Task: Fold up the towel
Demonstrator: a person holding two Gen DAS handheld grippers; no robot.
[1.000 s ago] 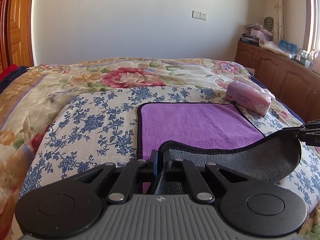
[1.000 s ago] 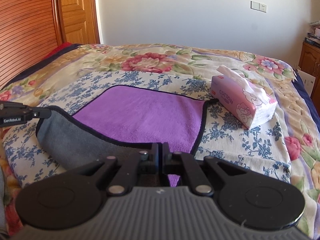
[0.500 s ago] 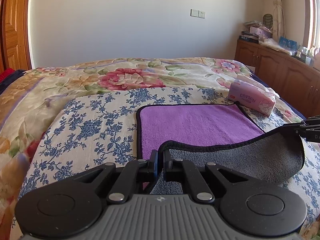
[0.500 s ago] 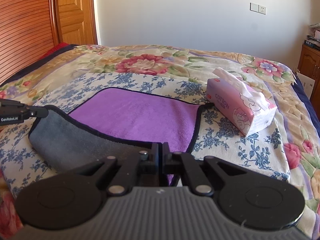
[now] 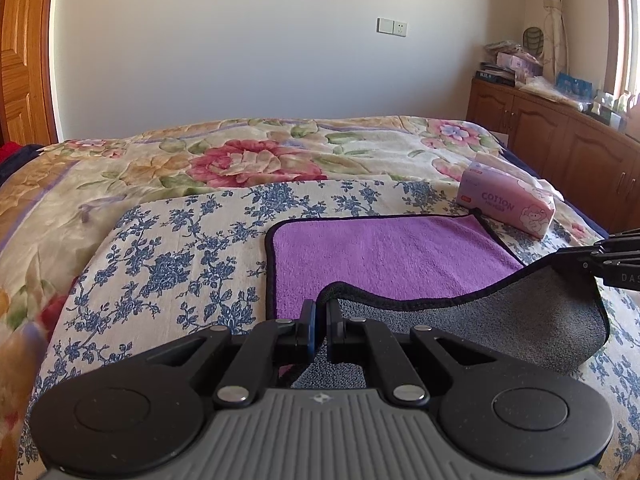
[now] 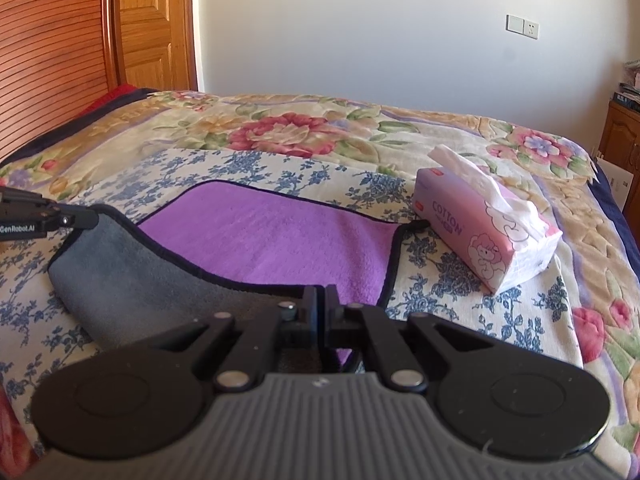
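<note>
A towel, purple [image 5: 384,252] on one side and grey on the other with a black hem, lies on a blue-flowered cloth on the bed; it also shows in the right wrist view [image 6: 280,240]. Its near edge is lifted and turned over, grey side [image 5: 520,320] up. My left gripper [image 5: 320,308] is shut on the near left corner. My right gripper [image 6: 320,296] is shut on the near right corner. Each gripper shows at the edge of the other's view, the right gripper [image 5: 560,256] on the right and the left gripper [image 6: 94,216] on the left.
A pink tissue pack [image 5: 508,204] stands just past the towel's far right corner, also in the right wrist view [image 6: 480,232]. The floral bedspread [image 5: 248,160] stretches behind. A wooden cabinet [image 5: 560,140] stands right, a wooden door [image 6: 152,24] left.
Both grippers have carried the lifted near edge forward over the purple side and lower. The tissue pack has not moved.
</note>
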